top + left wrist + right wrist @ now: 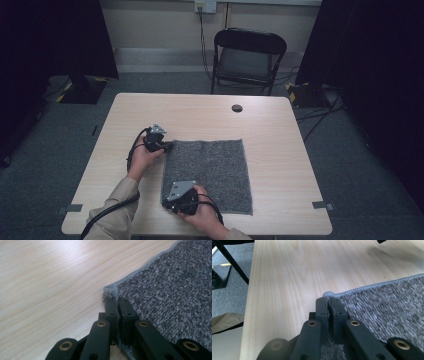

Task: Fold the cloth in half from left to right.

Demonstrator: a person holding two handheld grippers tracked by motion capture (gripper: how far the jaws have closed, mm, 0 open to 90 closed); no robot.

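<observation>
A grey knitted cloth (210, 170) lies flat on the light wooden table (280, 150). My left gripper (167, 146) sits at the cloth's far left corner. In the left gripper view the gripper (117, 301) is shut on that corner of the cloth (170, 290), the edge pinched between the jaws. My right gripper (172, 204) is at the near left corner, held by a hand. In the right gripper view the gripper (328, 301) is shut on the stitched corner of the cloth (387, 307).
A black folding chair (247, 57) stands beyond the table's far edge. A round cable hole (237, 108) is in the tabletop near the far side. Bare wood lies left and right of the cloth. Dark stands and cables sit on the grey floor.
</observation>
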